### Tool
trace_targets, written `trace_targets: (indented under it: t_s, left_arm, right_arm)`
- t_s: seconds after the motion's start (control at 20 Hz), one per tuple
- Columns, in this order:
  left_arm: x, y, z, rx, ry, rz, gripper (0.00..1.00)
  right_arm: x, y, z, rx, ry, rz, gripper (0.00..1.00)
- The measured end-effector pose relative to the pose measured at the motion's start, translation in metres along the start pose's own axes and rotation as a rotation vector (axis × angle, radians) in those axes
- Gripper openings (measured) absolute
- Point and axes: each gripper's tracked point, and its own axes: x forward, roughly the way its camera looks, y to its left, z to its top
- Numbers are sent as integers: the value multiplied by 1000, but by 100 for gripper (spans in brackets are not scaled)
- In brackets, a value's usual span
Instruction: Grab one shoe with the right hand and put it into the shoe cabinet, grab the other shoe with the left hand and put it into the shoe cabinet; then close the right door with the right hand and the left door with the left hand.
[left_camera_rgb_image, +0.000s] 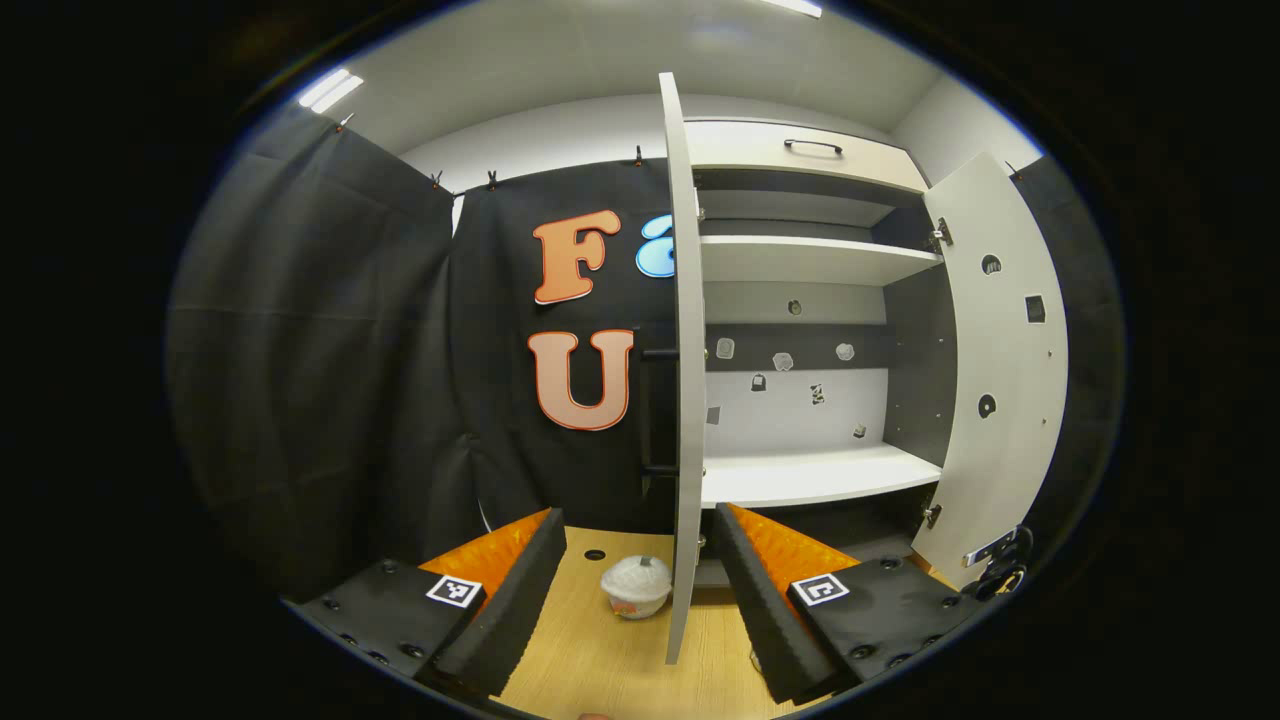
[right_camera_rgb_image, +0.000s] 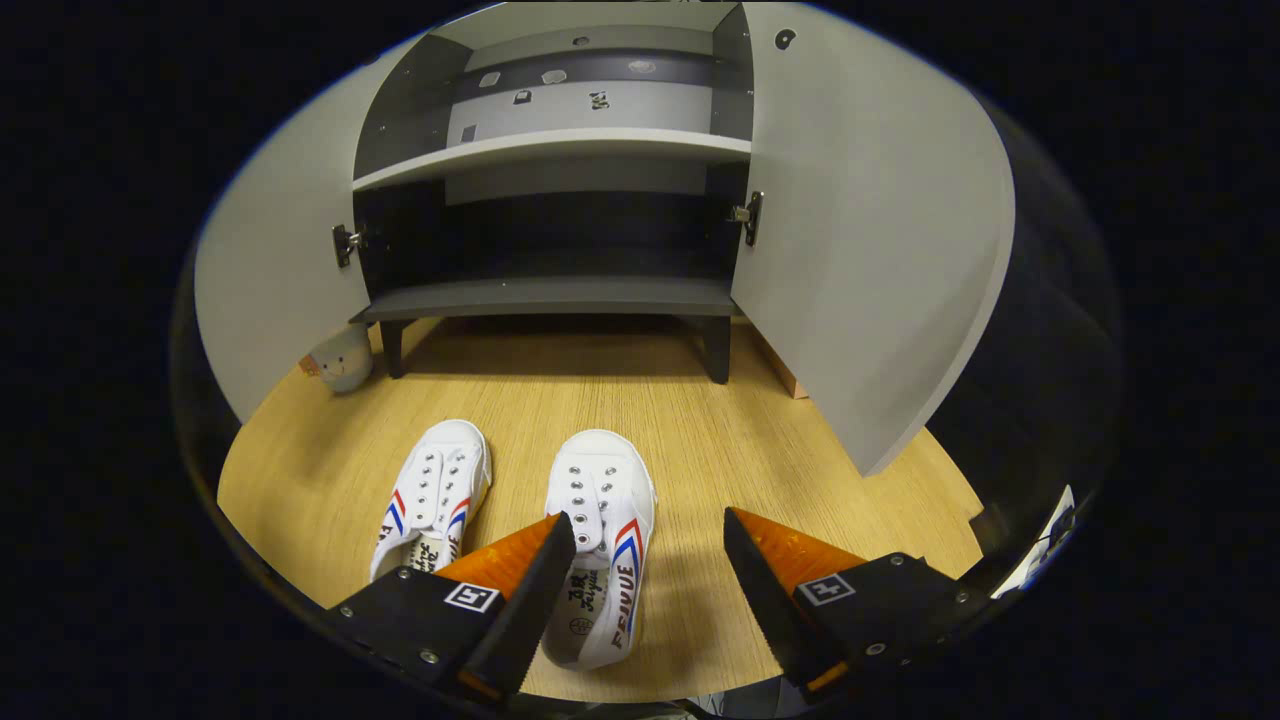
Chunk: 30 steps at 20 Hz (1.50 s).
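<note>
Two white canvas shoes with red and blue stripes lie side by side on the wooden floor in the right gripper view, toes toward the cabinet: one on the left (right_camera_rgb_image: 432, 495) and one on the right (right_camera_rgb_image: 603, 500). My right gripper (right_camera_rgb_image: 650, 518) hovers open above the right-hand shoe, and its left finger covers part of that shoe's opening. The shoe cabinet (right_camera_rgb_image: 550, 295) stands beyond with both doors swung wide and a dark lower compartment. In the left gripper view my left gripper (left_camera_rgb_image: 638, 515) is open and holds nothing, facing the edge of the cabinet's left door (left_camera_rgb_image: 685, 380).
A small round white toy (right_camera_rgb_image: 340, 360) sits on the floor by the cabinet's left leg, seen also as a white toy (left_camera_rgb_image: 636, 585) beside the left door. The right door (left_camera_rgb_image: 1000, 350) stands open with a handle low on it. White shelves (left_camera_rgb_image: 810, 475) span the cabinet.
</note>
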Motion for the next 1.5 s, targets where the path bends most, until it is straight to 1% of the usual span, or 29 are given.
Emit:
trace_targets:
  t_s: [0.05,0.1,0.15,0.2,0.45,0.5,0.55,0.6,0.65,0.7,0.75,0.8,0.85,0.9,0.95,1.0,1.1,1.15,1.2,1.25,1.35,1.4,1.45,1.5]
  left_arm:
    - [0,2,-1,7,3,8,99]
    - [-1,6,-2,16,3,15,97]
    - [-1,9,-4,25,7,22,96]
    - [-2,11,-5,31,11,29,96]
    - [-2,17,-10,32,26,45,97]
    - [-3,19,-11,32,28,45,97]
    - [-2,20,-12,32,30,47,97]
    - [-2,21,-14,34,31,49,97]
    - [-3,20,-15,36,34,50,97]
    - [-2,21,-15,37,36,50,97]
    - [0,21,-16,37,36,49,97]
    - [-1,20,-17,37,35,47,97]
    - [-1,19,-15,35,31,44,94]
    - [-2,20,-15,33,28,42,97]
    - [-2,20,-14,31,26,42,94]
    - [-1,20,-15,31,26,41,97]
    - [0,22,-11,34,20,43,97]
    - [1,23,-9,38,15,48,99]
    - [1,25,-9,42,9,52,97]
    - [2,25,-8,43,6,56,97]
    - [3,24,-9,36,7,53,97]
    - [2,23,-10,32,8,47,94]
    - [3,22,-9,28,9,41,94]
    - [5,21,-8,25,5,37,97]
  right_arm:
    - [7,1,-9,2,24,1,92]
    - [14,3,-17,14,47,8,88]
    - [17,5,-23,27,66,13,86]
    - [22,6,-27,41,82,19,80]
    - [39,11,-44,100,150,53,66]
    - [41,11,-46,114,160,60,60]
    - [42,14,-47,132,168,72,57]
    - [43,17,-47,146,170,82,48]
    - [43,18,-48,147,172,78,43]
    - [44,17,-48,137,173,72,34]
    - [43,17,-48,128,175,65,31]
    - [45,16,-48,119,169,56,26]
    - [45,15,-48,108,167,48,22]
    - [44,14,-47,110,165,38,12]
    - [41,13,-44,124,166,29,6]
    - [39,11,-40,132,166,15,1]
    - [30,8,-29,116,155,-10,0]
    - [24,9,-19,118,144,-9,0]
    - [18,10,-7,132,136,-4,0]
    - [11,12,5,149,128,1,0]
    - [-2,13,33,164,99,8,0]
    - [-10,16,49,160,80,12,0]
    - [-18,17,66,152,63,19,0]
    - [-28,18,85,146,40,24,0]
